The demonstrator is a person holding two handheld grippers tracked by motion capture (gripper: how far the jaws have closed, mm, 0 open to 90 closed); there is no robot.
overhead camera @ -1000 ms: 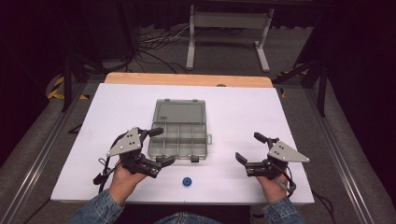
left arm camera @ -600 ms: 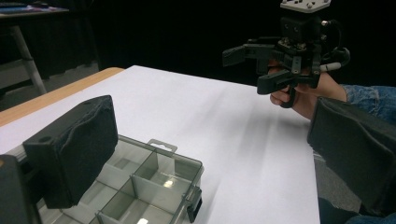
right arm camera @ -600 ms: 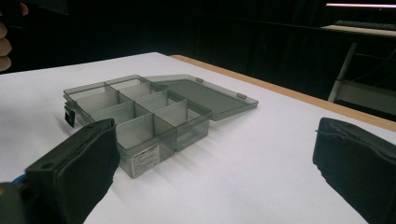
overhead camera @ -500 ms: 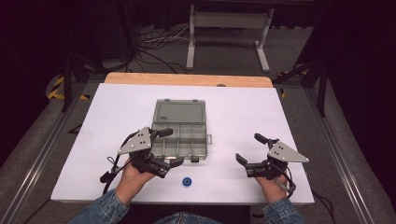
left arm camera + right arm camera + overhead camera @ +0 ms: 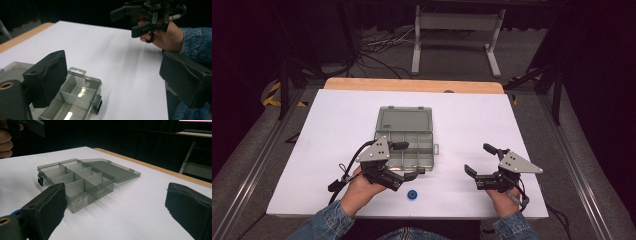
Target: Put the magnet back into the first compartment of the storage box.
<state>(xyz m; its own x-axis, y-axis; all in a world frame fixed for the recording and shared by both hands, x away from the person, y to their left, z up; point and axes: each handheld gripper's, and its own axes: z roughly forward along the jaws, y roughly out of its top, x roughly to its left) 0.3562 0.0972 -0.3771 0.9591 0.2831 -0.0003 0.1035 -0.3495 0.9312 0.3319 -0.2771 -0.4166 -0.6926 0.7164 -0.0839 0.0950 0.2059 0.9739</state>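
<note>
A clear grey compartment box (image 5: 412,150) lies mid-table with its lid (image 5: 405,120) folded flat behind it. My left gripper (image 5: 409,160) hovers at the box's front right corner, open. Its jaws have just been closing a little, and the pads press on nothing. In the left gripper view that corner (image 5: 75,95) with its black latch (image 5: 97,105) sits low by the left pad (image 5: 48,76). My right gripper (image 5: 478,159) rests open to the right of the box. In the right gripper view the box (image 5: 77,180) and its lid (image 5: 112,170) lie ahead. A small blue ring (image 5: 412,194) lies near the front edge.
The white tabletop (image 5: 472,120) has a wooden strip along its far edge (image 5: 412,85). Dark floor, cables and a metal stand (image 5: 457,30) lie beyond. In the left gripper view the right gripper (image 5: 145,17) is held above the table at upper right.
My left gripper has moved right along the box's front, from its left side to its front right corner. The right gripper has stayed put.
</note>
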